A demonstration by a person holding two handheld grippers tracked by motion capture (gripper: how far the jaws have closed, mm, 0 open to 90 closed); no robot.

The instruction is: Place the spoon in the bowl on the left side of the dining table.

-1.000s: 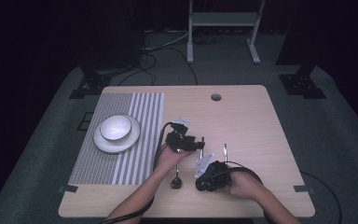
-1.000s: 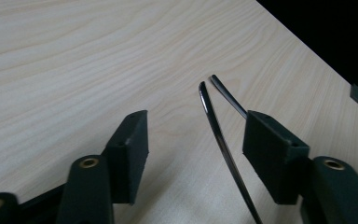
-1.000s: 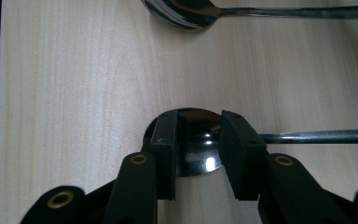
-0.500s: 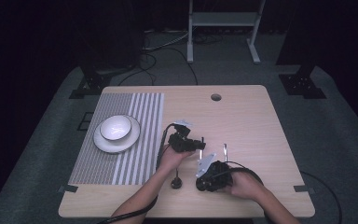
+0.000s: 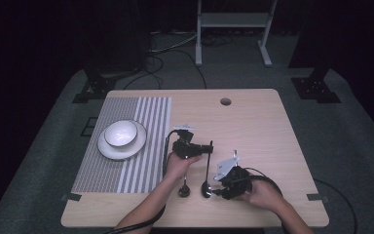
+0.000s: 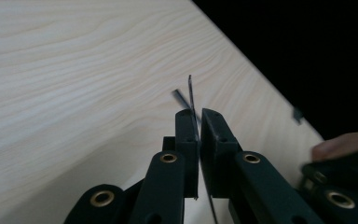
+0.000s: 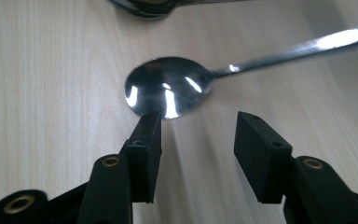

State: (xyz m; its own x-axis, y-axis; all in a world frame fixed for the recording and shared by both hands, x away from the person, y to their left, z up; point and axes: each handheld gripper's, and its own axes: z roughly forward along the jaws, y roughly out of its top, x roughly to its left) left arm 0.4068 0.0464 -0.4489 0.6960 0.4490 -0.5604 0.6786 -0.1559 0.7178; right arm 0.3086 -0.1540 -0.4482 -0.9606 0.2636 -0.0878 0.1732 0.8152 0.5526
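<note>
Spoon (image 5: 207, 170) handling was the work in hand, and the nearer of two spoons lay with its bowl toward the person and its long axis running away up the table (image 5: 253, 117), the handle tip pointing at the far edge. Closest to the person, the right gripper (image 5: 224, 187) sat just beside that bowl; in the right gripper view its jaws had just been opening and stood apart with nothing between them, the shiny bowl (image 7: 168, 93) lying just off the tip of one jaw. A little farther up, the left gripper (image 5: 202, 148) had just been closing, and in the left gripper view its jaws were clamped on the thin handle (image 6: 190, 93), which showed edge-on as a dark sliver sticking out past the fingertips. My judgement was that the main risk lay in that grip: the handle was narrow and smooth and was held well away from the heavy bowl, so on a lift the spoon could pivot between the pads, droop bowl-down, or slide out. With the right jaws freshly released beside the bowl, a careless withdrawal could also nudge it and twist the handle in the left grip. A second spoon (image 5: 184, 187) lay just to the left, near enough to be knocked. Farther off, a white bowl (image 5: 121, 134) sat on a plate (image 5: 136, 146) on the striped placemat (image 5: 146, 112).
</note>
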